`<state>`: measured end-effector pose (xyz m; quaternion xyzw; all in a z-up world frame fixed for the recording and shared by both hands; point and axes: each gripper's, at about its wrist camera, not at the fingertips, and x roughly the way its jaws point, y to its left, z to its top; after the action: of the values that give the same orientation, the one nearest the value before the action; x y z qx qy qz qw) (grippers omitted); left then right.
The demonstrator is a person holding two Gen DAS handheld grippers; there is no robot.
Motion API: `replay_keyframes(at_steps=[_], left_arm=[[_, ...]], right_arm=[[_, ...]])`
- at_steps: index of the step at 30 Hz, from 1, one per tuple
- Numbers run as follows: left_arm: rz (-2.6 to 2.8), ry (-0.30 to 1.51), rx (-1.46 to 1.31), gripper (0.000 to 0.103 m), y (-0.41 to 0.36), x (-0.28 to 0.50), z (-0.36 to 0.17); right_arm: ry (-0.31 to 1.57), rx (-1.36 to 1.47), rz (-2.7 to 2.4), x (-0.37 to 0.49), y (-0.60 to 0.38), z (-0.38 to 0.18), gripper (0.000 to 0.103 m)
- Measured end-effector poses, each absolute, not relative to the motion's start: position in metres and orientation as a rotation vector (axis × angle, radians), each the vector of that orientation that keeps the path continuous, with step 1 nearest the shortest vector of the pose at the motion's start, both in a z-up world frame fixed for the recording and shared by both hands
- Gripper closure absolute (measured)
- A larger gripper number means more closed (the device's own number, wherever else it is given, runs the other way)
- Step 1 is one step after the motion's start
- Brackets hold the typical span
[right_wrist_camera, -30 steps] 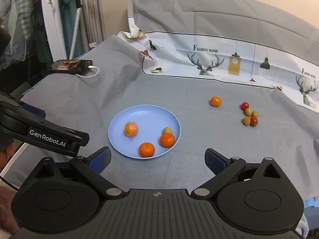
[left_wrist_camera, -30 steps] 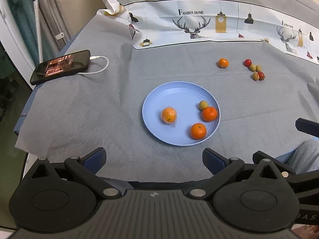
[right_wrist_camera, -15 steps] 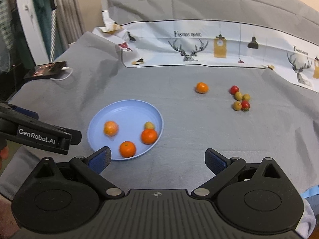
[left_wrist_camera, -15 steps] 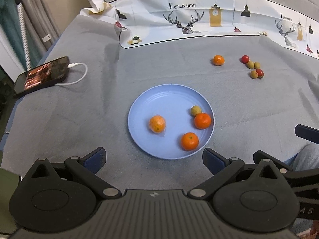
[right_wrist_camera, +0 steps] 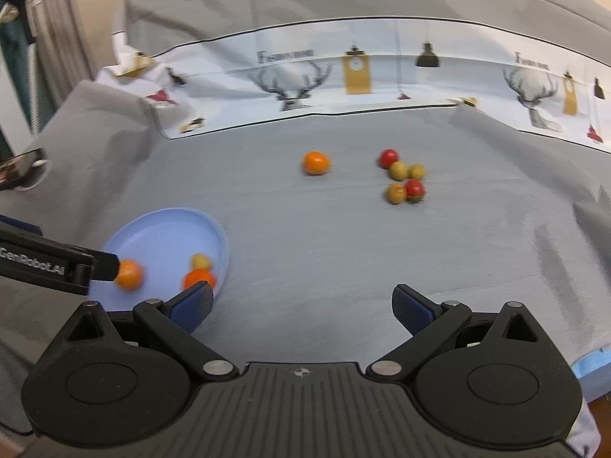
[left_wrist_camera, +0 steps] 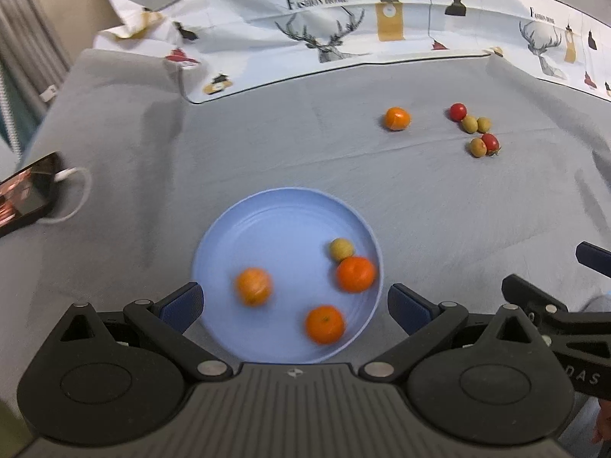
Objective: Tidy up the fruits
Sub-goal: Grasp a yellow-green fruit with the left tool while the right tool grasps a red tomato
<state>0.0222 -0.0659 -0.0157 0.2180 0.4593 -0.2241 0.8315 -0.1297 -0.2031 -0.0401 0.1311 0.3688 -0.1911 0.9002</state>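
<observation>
Grey cloth (left_wrist_camera: 267,145), deer-print border (left_wrist_camera: 343,26)

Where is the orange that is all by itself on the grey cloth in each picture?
Left wrist view: the lone orange lies upper right of centre, beyond the blue plate.
Right wrist view: the lone orange lies just above centre, up and right of the blue plate.
Shared landmark: the cluster of small red and yellow-green fruits just right of it.

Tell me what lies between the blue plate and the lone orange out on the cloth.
Nothing: only bare grey cloth separates the blue plate from the lone orange, as the left wrist view shows.
</observation>
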Motion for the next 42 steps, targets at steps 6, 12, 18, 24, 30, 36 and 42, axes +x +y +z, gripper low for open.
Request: replay_keyframes(at_steps=[6,12,18,24,30,36,42], left_arm=[[-0.527,0.984,0.457,0.000,-0.119,0.050,-0.030],[-0.580,0.999,0.473,0.000,-0.192,0.092,-0.060],[-0.697,0.955,0.554,0.000,-0.258,0.109,-0.092],[-0.660,0.968,0.568,0.000,-0.276,0.125,-0.113],[-0.692,0.999,0.603,0.000,-0.293,0.121,-0.134],[-0.832,0.992,0.593,0.001,-0.321,0.102,-0.144],[-0.887,0.998,0.524,0.015,-0.348,0.102,-0.153]], right_arm=[[0.727,0.247,-0.534,-0.117,-0.258,-0.063,0.003],[0.714,0.226,-0.635,-0.091,-0.319,-0.100,0.003],[0.738,0.159,-0.631,-0.056,-0.381,-0.141,0.004],[0.750,0.130,-0.512,-0.022,-0.410,-0.170,0.007],[0.684,0.145,-0.442,-0.022,-0.414,-0.168,0.058],[0.706,0.204,-0.572,-0.039,-0.447,-0.165,0.073],[0.697,0.240,-0.616,-0.059,-0.473,-0.170,0.063]])
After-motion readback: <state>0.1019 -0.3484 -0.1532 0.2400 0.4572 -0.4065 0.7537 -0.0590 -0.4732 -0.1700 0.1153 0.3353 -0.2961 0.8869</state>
